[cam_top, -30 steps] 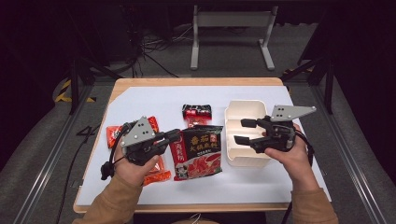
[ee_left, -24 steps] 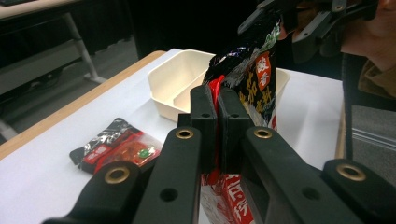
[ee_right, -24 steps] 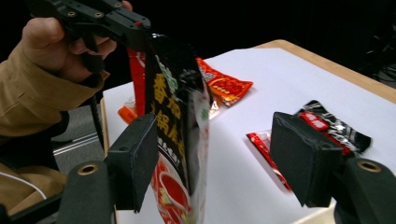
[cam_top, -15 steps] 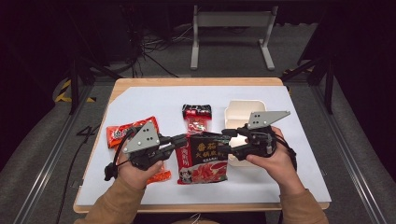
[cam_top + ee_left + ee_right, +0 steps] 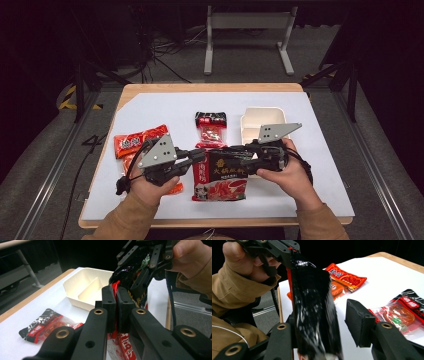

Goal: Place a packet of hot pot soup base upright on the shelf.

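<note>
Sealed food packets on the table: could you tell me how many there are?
3, perhaps more hidden: the large black-and-red packet held between both grippers, a small black-and-red packet behind it, and an orange packet at left.

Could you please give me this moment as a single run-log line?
left gripper: shut on black-and-red packet | right gripper: jaws just closing around packet's other edge, one pad apart | white tray: behind

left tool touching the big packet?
Touching. Left gripper view: the left tool has its jaws clamped on the big packet's red edge, no gap.
</note>
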Demonstrator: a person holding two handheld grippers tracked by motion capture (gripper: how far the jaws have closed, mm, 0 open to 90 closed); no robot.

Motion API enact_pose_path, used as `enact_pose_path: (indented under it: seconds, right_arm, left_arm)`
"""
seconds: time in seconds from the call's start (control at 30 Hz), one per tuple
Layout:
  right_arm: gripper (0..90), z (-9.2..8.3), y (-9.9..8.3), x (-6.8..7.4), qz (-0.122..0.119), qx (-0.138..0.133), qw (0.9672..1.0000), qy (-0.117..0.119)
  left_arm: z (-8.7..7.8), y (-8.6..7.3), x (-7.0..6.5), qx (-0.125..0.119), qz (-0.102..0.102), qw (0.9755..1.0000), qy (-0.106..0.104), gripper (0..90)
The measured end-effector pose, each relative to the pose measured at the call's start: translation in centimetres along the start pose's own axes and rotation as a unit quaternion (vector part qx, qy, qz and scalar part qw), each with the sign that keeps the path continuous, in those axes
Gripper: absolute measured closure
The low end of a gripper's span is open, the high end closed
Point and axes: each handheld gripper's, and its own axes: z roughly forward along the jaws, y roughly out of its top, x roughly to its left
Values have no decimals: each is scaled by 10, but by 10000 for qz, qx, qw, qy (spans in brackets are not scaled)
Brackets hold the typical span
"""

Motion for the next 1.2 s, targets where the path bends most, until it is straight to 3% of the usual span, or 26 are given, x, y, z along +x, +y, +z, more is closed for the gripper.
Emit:
enact_pose_path:
  seconds: [0.27, 0.33, 0.5, 0.63, 0.87, 1.03, 1.2]
  right_arm:
    - [627, 5, 0, 3, -94, 73, 9999, 93]
    - [726, 5, 0, 4, -218, 103, 9996, 163]
    - [761, 4, 3, 5, -257, 120, 9995, 141]
    - [777, 1, 7, 7, -244, 150, 9996, 73]
    - [809, -5, 17, 9, -246, 205, 9995, -22]
    - [811, -8, 20, 9, -252, 181, 9995, -66]
    - [810, -16, 32, 7, -304, 182, 9992, -194]
  left_arm:
    - [2, 0, -2, 23, 33, 10000, -4, 870]
    - [2, -1, -2, 13, 26, 10000, -12, 870]
    - [1, -1, -2, -12, 81, 9999, 57, 862]
    - [-1, -2, 0, -155, -86, 9998, -40, 832]
    - [-8, -3, 7, -378, -288, 9981, -386, 631]
    - [-18, -3, 12, -483, -399, 9975, -330, 524]
    - [-25, -4, 20, -514, -453, 9974, -203, 480]
